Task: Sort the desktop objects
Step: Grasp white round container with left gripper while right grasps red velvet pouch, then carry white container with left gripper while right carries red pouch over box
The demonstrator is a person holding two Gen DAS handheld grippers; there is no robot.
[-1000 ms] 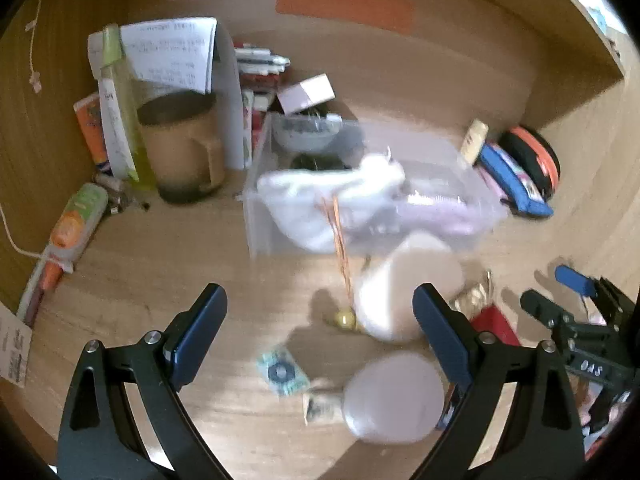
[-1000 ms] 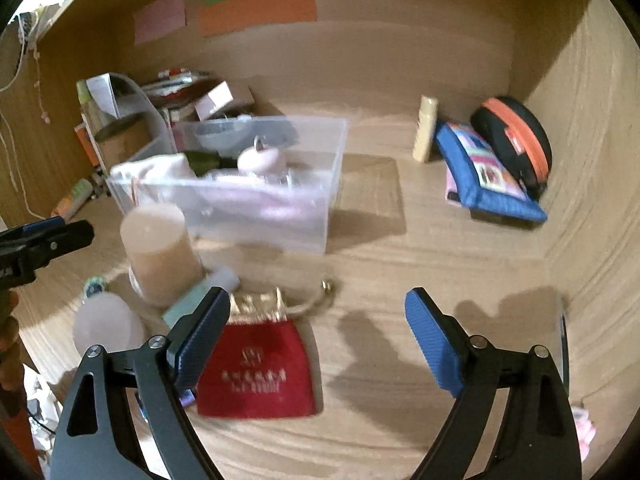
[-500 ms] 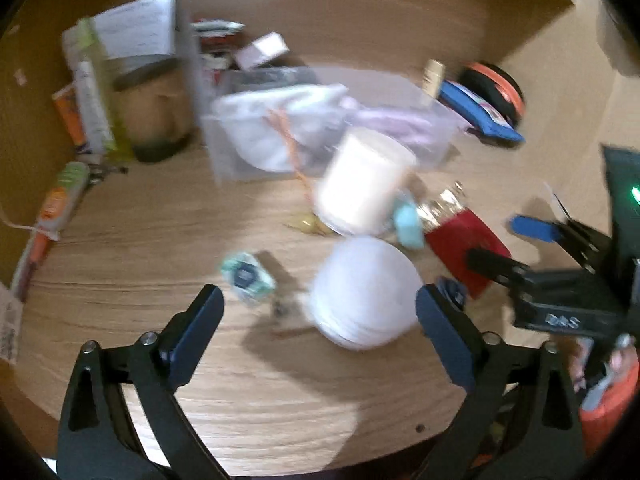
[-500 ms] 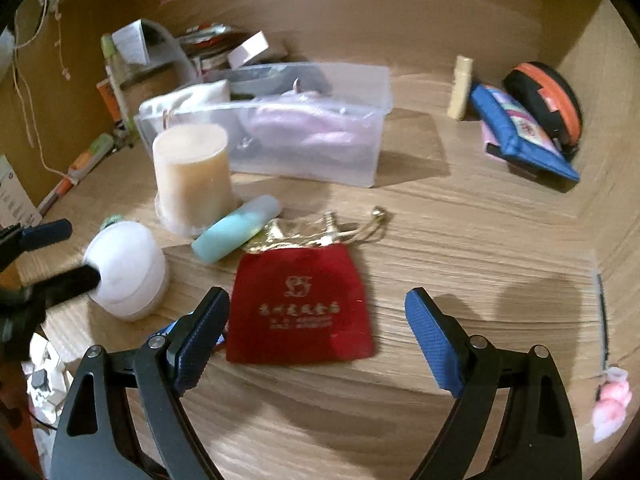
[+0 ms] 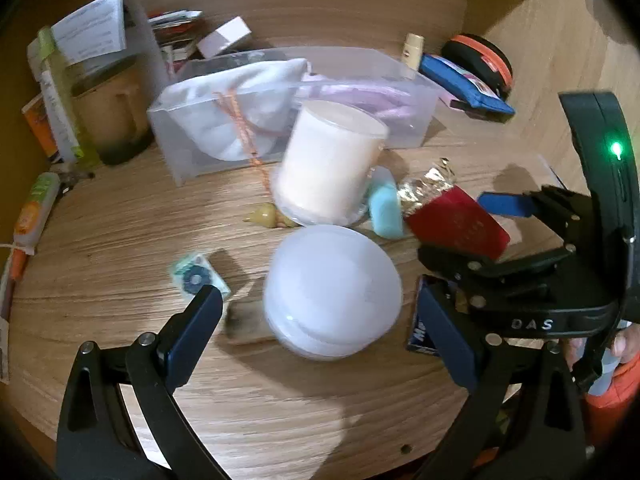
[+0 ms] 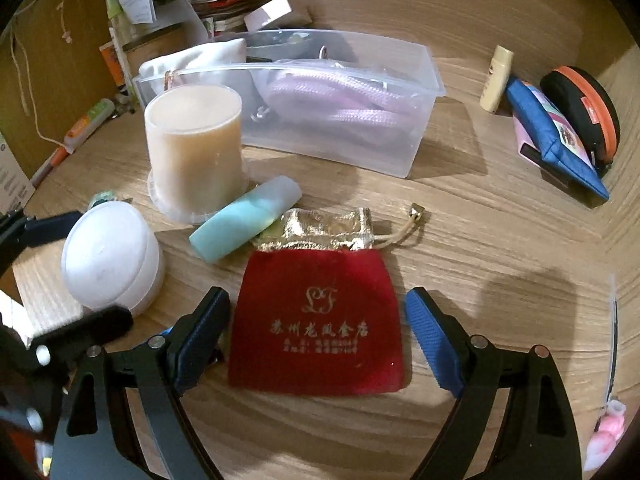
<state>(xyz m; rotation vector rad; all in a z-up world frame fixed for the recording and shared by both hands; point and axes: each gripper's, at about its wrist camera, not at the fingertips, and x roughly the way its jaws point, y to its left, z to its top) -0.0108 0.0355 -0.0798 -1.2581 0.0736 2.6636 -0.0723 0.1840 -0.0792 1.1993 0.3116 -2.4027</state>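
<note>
1. Desktop objects sit clustered mid-desk (image 6: 500,240), in front of a clear plastic bin (image 6: 424,120) that stands toward the back wall.
2. Red pouch (image 6: 316,324) with gold top and drawstring lies flat near the front edge, gold lettering up.
3. Right gripper (image 6: 316,344): jaws wide apart, straddling the red pouch, pads clear of it on both sides; nothing gripped.
4. Left gripper (image 5: 320,332): jaws wide apart, either side of the white round jar (image 5: 332,290); pads not pressing it; nothing gripped.
5. White round jar stands left of the red pouch, near the front edge; blurred in the left wrist view.
6. Cream candle (image 6: 194,148) in a clear holder stands upright behind the jar, just in front of the bin's left end.
7. Teal tube (image 6: 244,218) lies on its side, touching the candle's base and the pouch's gold top.
8. Small teal packet (image 5: 196,278) lies flat left of the jar, beside the left gripper's left finger.
9. Small yellow bit (image 5: 266,216) lies at the candle's base; can't tell what it is.
10. Bin holds a white cloth bag (image 6: 192,60) at its left end and pink cord (image 6: 340,100).
11. Blue pouch (image 6: 556,132) and black-orange round case (image 6: 584,108) lean together at the right back corner; cream tube (image 6: 496,80) stands beside them.
12. Tan mug (image 5: 108,116), papers and boxes crowd the left back corner.
13. Pink item (image 6: 608,436) at the right front edge, too small to identify.
</note>
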